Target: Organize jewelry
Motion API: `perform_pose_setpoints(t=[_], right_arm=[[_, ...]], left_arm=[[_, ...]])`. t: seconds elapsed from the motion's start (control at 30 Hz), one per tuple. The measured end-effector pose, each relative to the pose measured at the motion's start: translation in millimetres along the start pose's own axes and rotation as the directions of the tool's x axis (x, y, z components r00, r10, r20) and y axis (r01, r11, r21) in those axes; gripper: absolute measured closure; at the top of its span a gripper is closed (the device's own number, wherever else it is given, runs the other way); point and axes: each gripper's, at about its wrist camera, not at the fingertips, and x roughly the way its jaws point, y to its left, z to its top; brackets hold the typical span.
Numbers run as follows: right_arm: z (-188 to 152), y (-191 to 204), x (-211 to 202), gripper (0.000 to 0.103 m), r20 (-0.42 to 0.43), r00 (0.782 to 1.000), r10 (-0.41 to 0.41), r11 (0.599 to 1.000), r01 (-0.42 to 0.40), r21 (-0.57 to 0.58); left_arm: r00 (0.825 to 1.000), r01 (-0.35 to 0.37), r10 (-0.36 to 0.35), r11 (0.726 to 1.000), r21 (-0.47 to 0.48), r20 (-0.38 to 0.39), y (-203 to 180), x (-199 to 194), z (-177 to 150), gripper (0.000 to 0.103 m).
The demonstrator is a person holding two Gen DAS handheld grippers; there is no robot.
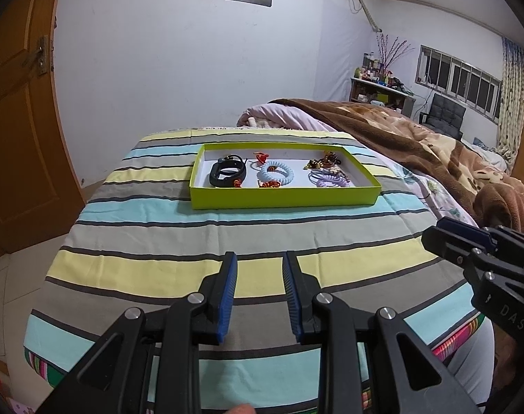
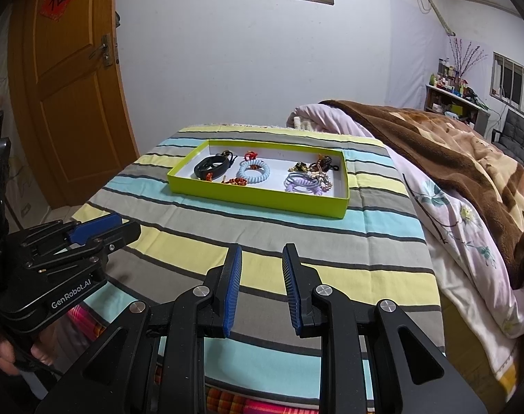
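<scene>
A striped cloth (image 1: 151, 234) covers the bed, and on it sits a lime-green tray (image 1: 282, 200) beside a brown blanket (image 1: 417, 138).

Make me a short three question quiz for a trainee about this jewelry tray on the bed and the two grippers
1. True or false: the left gripper holds a bracelet.
2. In the green tray, which item lies between the black band and the purple coil ties?
A. a silver watch
B. the light blue coil bracelet
C. a pearl necklace
3. What does the tray rest on?

Key
1. False. Its jaws stand apart with nothing between them, short of the tray; the right gripper is the same.
2. B.
3. The striped cloth spread over the bed, beside the brown blanket.
</scene>
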Motion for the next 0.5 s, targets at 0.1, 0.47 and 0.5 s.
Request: perform_pose_setpoints(t=[0.1, 0.47, 0.5], right_arm=[[0.1, -0.2, -0.7, 0.078, -0.002, 1.0, 0.0, 1.0, 0.0, 0.0], [-1.0, -1.7, -0.4, 0.078, -0.006, 1.0, 0.001, 1.0, -0.001, 0.004], [-1.2, -2.1, -0.3, 0.078, -0.006, 1.0, 0.001, 1.0, -0.001, 0.004]], left_arm=[[1.0, -0.008, 0.008, 1.0, -0.007, 0.0, 1.3, 1.1, 0.0, 0.075], [1.0, 0.007, -0.007, 1.0, -0.016, -0.003, 2.1, 4.1, -0.4, 0.075], [1.0, 0.013, -0.013, 1.0, -0.017, -0.004, 2.1, 4.4, -0.5, 0.075]])
